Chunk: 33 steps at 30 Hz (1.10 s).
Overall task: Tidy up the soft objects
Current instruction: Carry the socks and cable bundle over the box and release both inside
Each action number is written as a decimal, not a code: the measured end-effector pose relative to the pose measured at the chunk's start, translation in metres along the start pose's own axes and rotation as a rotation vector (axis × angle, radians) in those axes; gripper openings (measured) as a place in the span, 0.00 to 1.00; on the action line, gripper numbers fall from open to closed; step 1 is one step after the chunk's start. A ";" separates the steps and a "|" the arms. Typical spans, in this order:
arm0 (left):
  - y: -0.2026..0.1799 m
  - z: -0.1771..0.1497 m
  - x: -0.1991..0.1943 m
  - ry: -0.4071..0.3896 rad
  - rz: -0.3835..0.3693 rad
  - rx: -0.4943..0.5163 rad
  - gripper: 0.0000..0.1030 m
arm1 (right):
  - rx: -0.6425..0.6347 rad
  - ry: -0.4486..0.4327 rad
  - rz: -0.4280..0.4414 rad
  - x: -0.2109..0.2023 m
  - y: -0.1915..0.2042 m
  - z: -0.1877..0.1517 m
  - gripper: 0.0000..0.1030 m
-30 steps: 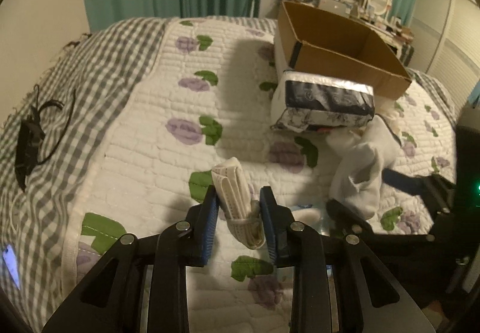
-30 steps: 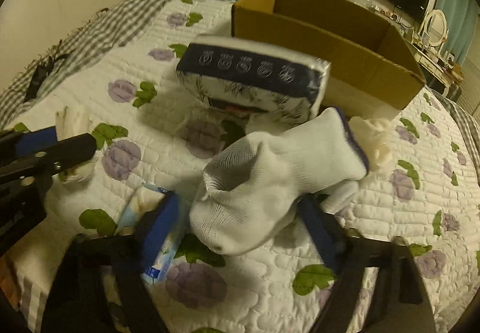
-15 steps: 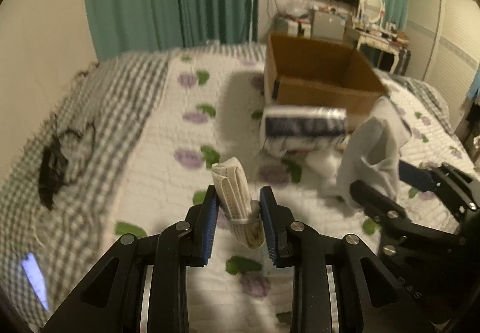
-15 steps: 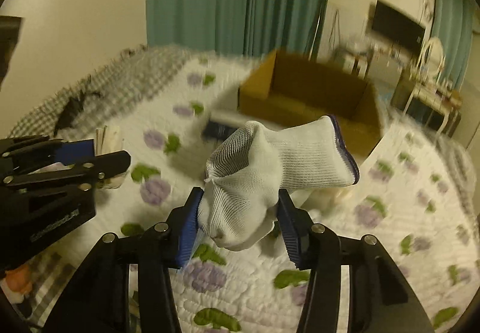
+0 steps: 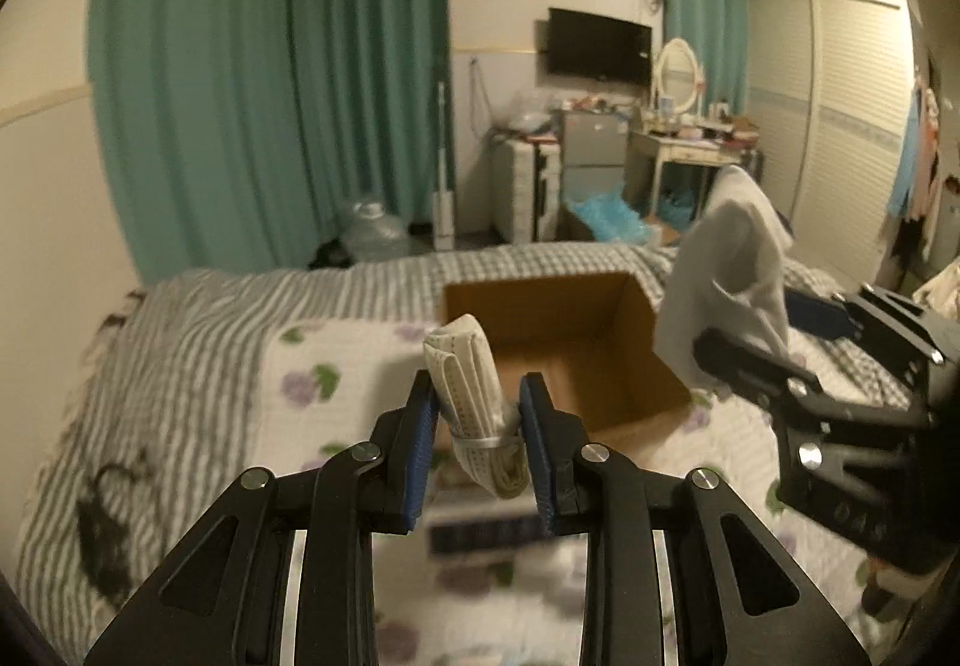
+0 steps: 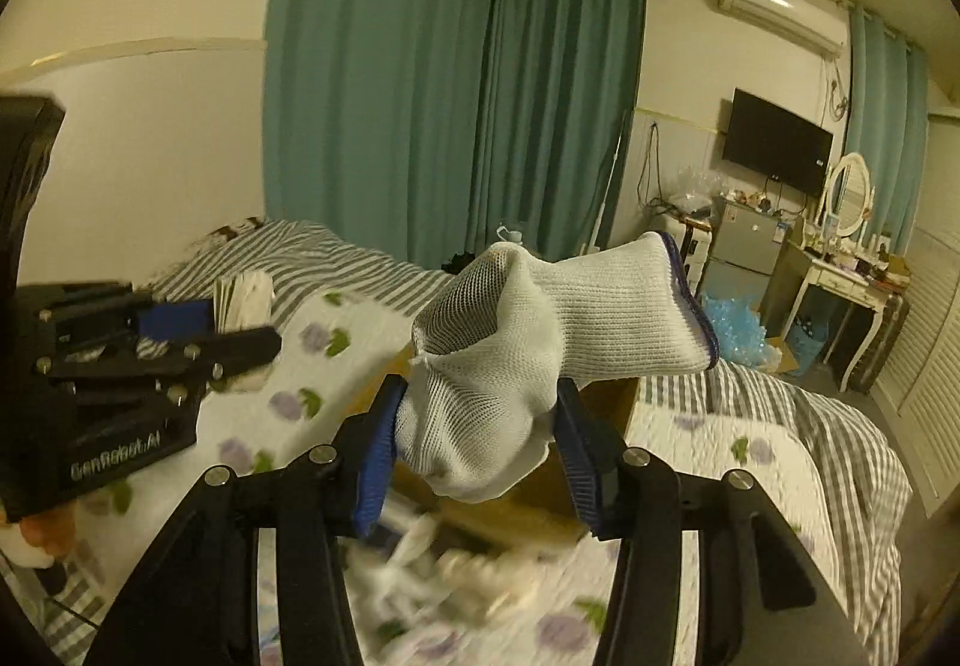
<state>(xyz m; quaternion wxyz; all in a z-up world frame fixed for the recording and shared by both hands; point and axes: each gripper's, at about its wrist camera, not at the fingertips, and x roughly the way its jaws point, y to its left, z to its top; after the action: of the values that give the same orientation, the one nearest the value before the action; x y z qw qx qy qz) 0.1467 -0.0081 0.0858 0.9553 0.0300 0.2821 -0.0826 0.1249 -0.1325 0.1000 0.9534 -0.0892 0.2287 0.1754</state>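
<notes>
Two soft items are held aloft above the bed (image 5: 198, 360), one in each set of tongs. The left tongs (image 5: 477, 426) are pinched on a rolled cream cloth bundle (image 5: 471, 396), bound near its lower end by a thin band; the bundle is gripped upright between the blue pads (image 5: 420, 444), its top tilted slightly left. Beyond it, an open cardboard box (image 5: 564, 342) is seen on the flowered quilt (image 5: 336, 360), in front of the grey striped cover. The right tongs (image 6: 480, 444) are clamped on a white knitted glove (image 6: 540, 348) (dark trim runs along its cuff), the cuff pointing right and the bunched part squeezed between the pads. In the left wrist view the glove (image 5: 726, 270) is seen raised to the right of the box, above its far right corner. A dark-labelled packet (image 5: 486, 531) lies blurred on the quilt below the left tongs. Green curtains (image 6: 456, 78) hang behind the bed.
</notes>
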 end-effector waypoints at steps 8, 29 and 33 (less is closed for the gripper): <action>-0.018 0.009 0.107 0.060 -0.047 0.054 0.27 | 0.084 0.056 0.069 0.097 -0.047 -0.003 0.47; -0.031 0.002 0.127 0.039 0.089 0.053 0.67 | 0.096 -0.025 -0.035 0.087 -0.079 -0.046 0.85; -0.031 0.016 0.071 -0.056 0.107 0.043 0.67 | 0.120 -0.054 -0.052 0.040 -0.075 -0.038 0.87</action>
<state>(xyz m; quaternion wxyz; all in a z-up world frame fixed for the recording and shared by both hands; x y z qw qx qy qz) 0.2083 -0.0498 0.0599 0.9651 0.0632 0.2513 -0.0382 0.1710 -0.1997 0.0550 0.9671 -0.0331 0.2105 0.1391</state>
